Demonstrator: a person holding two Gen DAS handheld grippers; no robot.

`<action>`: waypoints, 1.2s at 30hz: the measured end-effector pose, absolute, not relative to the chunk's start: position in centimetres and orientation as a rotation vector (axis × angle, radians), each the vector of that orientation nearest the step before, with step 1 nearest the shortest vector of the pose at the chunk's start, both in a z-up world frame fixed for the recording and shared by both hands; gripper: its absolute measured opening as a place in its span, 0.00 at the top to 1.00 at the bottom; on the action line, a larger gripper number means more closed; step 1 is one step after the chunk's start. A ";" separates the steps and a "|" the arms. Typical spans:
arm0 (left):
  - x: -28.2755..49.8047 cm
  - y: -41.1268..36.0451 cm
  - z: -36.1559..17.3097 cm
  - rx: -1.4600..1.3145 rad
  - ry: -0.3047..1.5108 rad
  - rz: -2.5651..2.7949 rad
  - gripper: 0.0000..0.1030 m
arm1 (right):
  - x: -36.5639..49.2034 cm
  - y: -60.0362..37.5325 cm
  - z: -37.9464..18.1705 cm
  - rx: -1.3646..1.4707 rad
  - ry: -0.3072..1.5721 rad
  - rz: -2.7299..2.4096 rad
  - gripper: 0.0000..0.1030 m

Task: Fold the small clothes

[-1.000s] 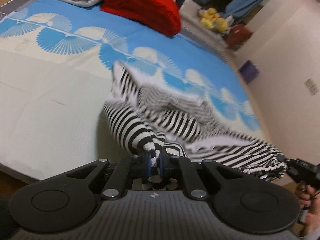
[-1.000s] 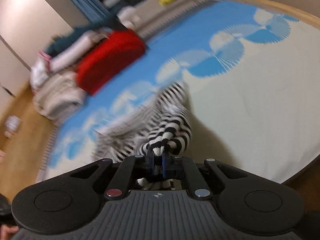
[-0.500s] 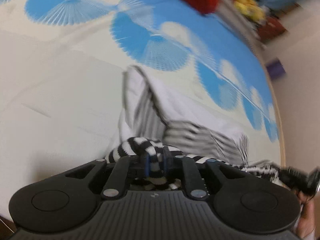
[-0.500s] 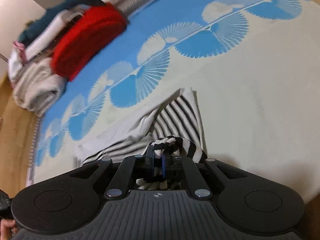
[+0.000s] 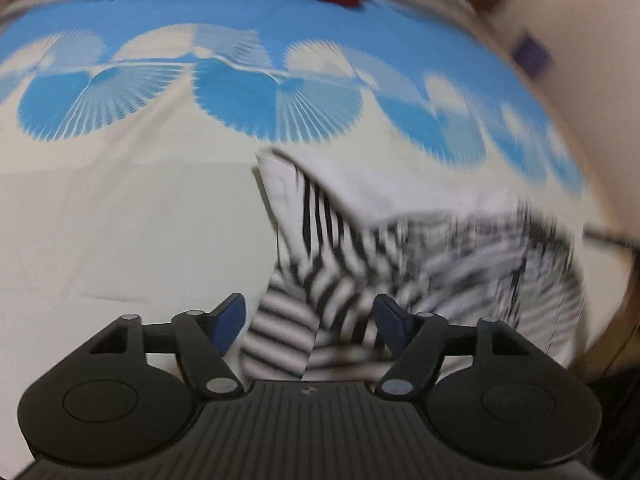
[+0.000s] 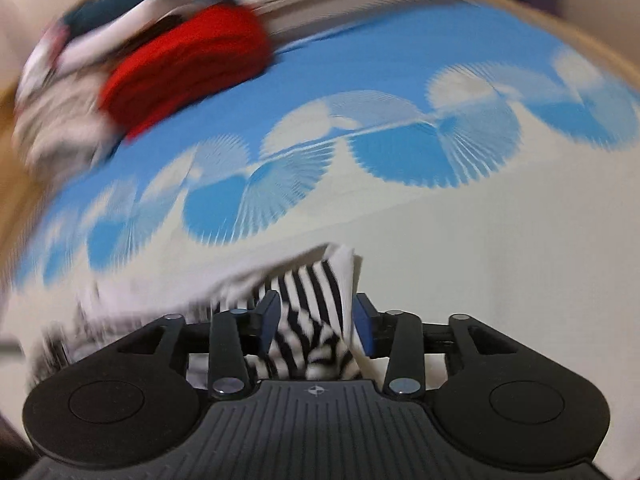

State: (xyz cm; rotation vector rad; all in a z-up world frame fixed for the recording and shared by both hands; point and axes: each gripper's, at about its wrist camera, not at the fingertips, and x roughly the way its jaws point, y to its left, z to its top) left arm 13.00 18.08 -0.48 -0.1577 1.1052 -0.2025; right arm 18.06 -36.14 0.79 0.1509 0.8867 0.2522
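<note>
A small black-and-white striped garment (image 5: 360, 248) lies crumpled on the bed, its white inside partly turned up. In the left wrist view my left gripper (image 5: 310, 316) is open, with striped cloth lying loose between its blue pads (image 5: 228, 320). In the right wrist view the same garment (image 6: 316, 304) lies between the open jaws of my right gripper (image 6: 316, 322), whose blue pads (image 6: 364, 328) stand apart on either side of the cloth. Both views are blurred by motion.
The bed cover (image 5: 120, 220) is cream in front with blue fan shapes (image 5: 280, 100) further back. A red folded item (image 6: 188, 64) and a pile of pale and dark clothes (image 6: 80, 52) lie at the far edge. The wooden bed rim (image 6: 580, 40) curves at the right.
Both grippers were shut on the striped garment and carried it down onto the bed. Now both have opened and the cloth lies loose between their jaws.
</note>
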 end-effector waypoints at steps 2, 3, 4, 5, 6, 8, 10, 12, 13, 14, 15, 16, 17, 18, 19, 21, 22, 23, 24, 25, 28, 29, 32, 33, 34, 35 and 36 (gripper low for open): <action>11.8 17.1 -1.3 -0.049 1.121 -0.236 0.24 | 17.3 -35.4 0.1 0.036 0.908 0.287 0.57; 11.3 16.8 -1.8 -0.005 1.125 -0.249 0.23 | 16.9 -35.0 -0.2 -0.019 0.914 0.299 0.57; 10.9 16.4 -2.2 0.041 1.130 -0.254 0.22 | 16.6 -34.5 -0.4 -0.064 0.915 0.308 0.57; 10.5 16.3 -2.7 0.077 1.132 -0.249 0.22 | 16.3 -34.2 -0.7 -0.101 0.917 0.315 0.56; 10.4 15.9 -3.1 0.120 1.131 -0.236 0.22 | 16.2 -33.8 -1.0 -0.130 0.922 0.320 0.56; 10.4 15.1 -3.5 0.187 1.110 -0.219 0.22 | 16.1 -32.9 -1.6 -0.200 0.930 0.331 0.56; 10.8 14.2 -3.8 0.214 1.083 -0.224 0.22 | 16.2 -31.9 -2.4 -0.270 0.926 0.339 0.56; 11.6 13.3 -3.9 0.225 1.057 -0.226 0.22 | 16.4 -31.0 -3.0 -0.336 0.916 0.335 0.56; 12.0 13.0 -3.8 0.224 1.043 -0.220 0.22 | 16.6 -30.7 -3.3 -0.354 0.908 0.332 0.56; 12.5 12.7 -3.7 0.215 1.030 -0.213 0.22 | 17.0 -30.4 -3.4 -0.367 0.897 0.326 0.56; 13.0 12.5 -3.5 0.206 1.021 -0.205 0.22 | 17.3 -30.1 -3.5 -0.376 0.885 0.320 0.56; 13.5 12.3 -3.4 0.198 1.009 -0.199 0.22 | 17.7 -29.9 -3.6 -0.383 0.869 0.314 0.56; 14.1 12.0 -3.1 0.190 0.993 -0.198 0.22 | 18.0 -29.7 -3.6 -0.385 0.855 0.311 0.56; 14.7 11.8 -2.8 0.178 0.973 -0.197 0.22 | 18.4 -29.5 -3.5 -0.383 0.840 0.309 0.56; 15.2 11.7 -2.5 0.164 0.959 -0.194 0.22 | 18.7 -29.3 -3.4 -0.378 0.823 0.308 0.56; 16.1 11.7 -2.2 0.131 0.941 -0.194 0.23 | 19.5 -29.0 -3.3 -0.359 0.803 0.305 0.56; 16.5 11.6 -2.1 0.118 0.933 -0.198 0.23 | 20.0 -28.9 -3.2 -0.347 0.795 0.306 0.56; 16.8 11.5 -2.0 0.109 0.929 -0.204 0.23 | 20.3 -28.8 -3.1 -0.336 0.790 0.305 0.56; 17.2 11.4 -2.1 0.102 0.932 -0.214 0.24 | 20.7 -28.7 -3.1 -0.324 0.785 0.307 0.56; 17.6 11.4 -2.3 0.101 0.937 -0.224 0.25 | 21.0 -28.6 -3.1 -0.311 0.782 0.311 0.56; 18.5 11.4 -3.2 0.108 0.984 -0.275 0.61 | 21.9 -28.1 -3.3 -0.300 0.789 0.330 0.57; 18.8 11.5 -3.6 0.102 1.007 -0.304 0.86 | 22.1 -27.9 -3.5 -0.299 0.794 0.341 0.58; 19.3 12.4 -3.1 0.069 0.992 -0.334 0.96 | 22.8 -27.9 -3.6 -0.253 0.820 0.407 0.96; 19.5 13.2 -2.4 0.025 0.954 -0.325 0.96 | 23.1 -28.2 -3.3 -0.207 0.825 0.416 0.96; 19.7 14.1 -1.6 -0.031 0.912 -0.303 0.96 | 23.4 -28.7 -2.7 -0.151 0.808 0.409 0.96; 19.8 15.1 -0.9 -0.090 0.863 -0.272 0.96 | 23.6 -29.3 -1.9 -0.097 0.770 0.385 0.96; 20.0 16.0 -0.2 -0.147 0.806 -0.231 0.96 | 23.8 -30.0 -0.9 -0.033 0.718 0.356 0.97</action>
